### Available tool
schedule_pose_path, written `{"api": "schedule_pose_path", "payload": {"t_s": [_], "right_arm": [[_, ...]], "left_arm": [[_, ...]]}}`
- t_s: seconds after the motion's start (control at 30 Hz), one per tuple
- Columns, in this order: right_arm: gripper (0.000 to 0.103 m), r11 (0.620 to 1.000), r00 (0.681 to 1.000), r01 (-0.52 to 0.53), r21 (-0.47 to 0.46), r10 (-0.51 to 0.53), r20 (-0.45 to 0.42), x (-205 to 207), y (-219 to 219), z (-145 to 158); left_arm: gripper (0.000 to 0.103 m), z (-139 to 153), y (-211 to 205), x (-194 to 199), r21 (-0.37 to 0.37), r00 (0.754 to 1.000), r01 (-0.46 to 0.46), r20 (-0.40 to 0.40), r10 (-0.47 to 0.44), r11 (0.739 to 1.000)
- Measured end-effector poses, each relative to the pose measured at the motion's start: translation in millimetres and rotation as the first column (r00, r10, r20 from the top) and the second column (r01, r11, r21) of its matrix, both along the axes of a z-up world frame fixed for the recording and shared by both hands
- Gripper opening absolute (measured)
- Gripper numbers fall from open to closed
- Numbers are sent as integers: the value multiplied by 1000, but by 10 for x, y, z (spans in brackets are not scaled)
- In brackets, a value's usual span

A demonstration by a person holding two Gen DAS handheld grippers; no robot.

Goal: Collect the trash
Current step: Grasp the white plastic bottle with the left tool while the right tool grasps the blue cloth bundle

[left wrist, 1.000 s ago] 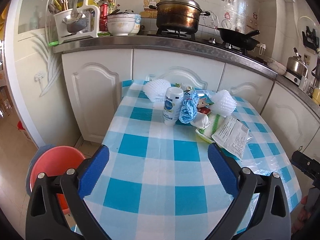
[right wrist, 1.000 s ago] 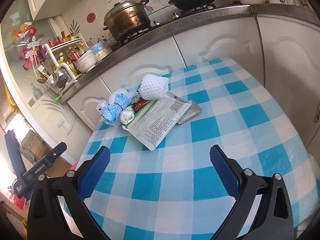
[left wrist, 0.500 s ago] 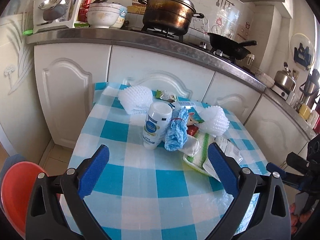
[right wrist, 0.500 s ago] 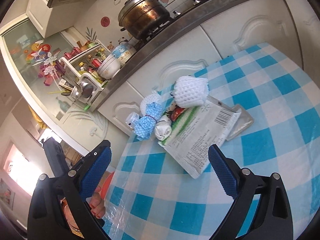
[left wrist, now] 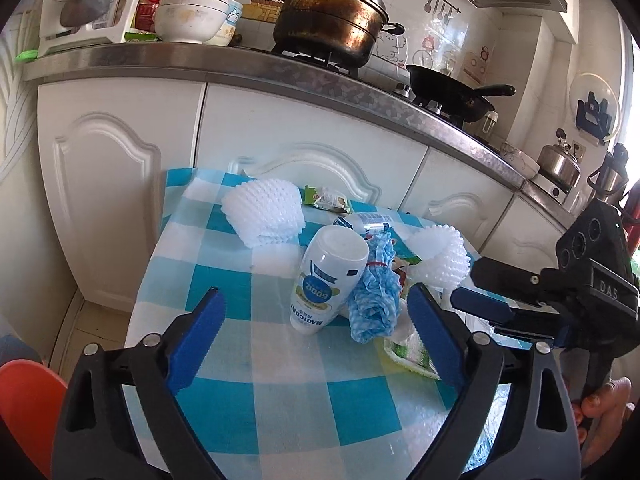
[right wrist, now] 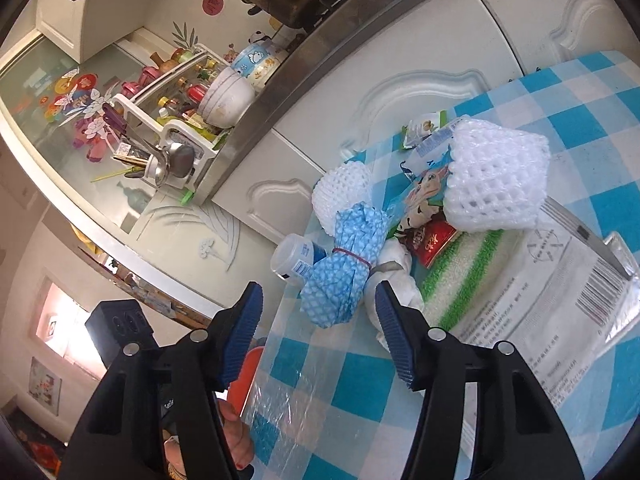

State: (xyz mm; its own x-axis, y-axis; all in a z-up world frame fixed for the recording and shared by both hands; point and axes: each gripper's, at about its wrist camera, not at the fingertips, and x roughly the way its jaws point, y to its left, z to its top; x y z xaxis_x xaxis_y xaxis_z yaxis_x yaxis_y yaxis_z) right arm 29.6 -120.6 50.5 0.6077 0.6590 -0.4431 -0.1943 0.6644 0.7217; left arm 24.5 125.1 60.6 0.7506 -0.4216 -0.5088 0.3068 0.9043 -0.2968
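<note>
A trash pile lies on the blue-checked tablecloth (left wrist: 288,408). A white plastic bottle (left wrist: 328,284) leans there beside a blue patterned bundle (left wrist: 374,300) tied with a band. My left gripper (left wrist: 316,332) is closing slightly, the bottle between its fingertips with the pads clear of it. My right gripper (right wrist: 318,320) is closing too; the bundle's (right wrist: 348,264) near end sits between its tips, untouched. Two white foam nets (right wrist: 496,184) (right wrist: 340,192), a crumpled tissue (right wrist: 396,276), a green-striped packet (right wrist: 460,264) and a white barcode bag (right wrist: 560,280) lie around. The right gripper (left wrist: 476,300) reaches in from the right in the left wrist view.
An orange basin (left wrist: 24,396) sits on the floor left of the table. White cabinets (left wrist: 120,184) and a steel counter with a pot (left wrist: 332,20) and a pan (left wrist: 448,92) stand behind. A hand (left wrist: 604,404) holds the right gripper. The table's left edge (left wrist: 152,264) is close.
Both grippers have moved in toward the trash pile. The right gripper's jaws have narrowed a lot around the blue bundle's end; the left jaws have narrowed a little near the bottle.
</note>
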Motion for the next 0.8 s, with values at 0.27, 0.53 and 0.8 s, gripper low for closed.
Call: {"api": "schedule_pose_path", "payload": {"t_s": [0.27, 0.53, 0.8], "right_arm": [[58, 1000, 998, 2, 2, -2, -64, 415, 100, -155], [56, 999, 995, -15, -36, 12, -97, 585, 192, -309], [43, 998, 997, -24, -62, 19, -79, 555, 207, -339]], "left_arm": [[73, -75, -5, 238, -27, 998, 56, -7, -56, 998], [73, -183, -124, 464, -31, 989, 137, -44, -138, 990], [50, -226, -206, 538, -27, 985, 156, -67, -157, 987]]}}
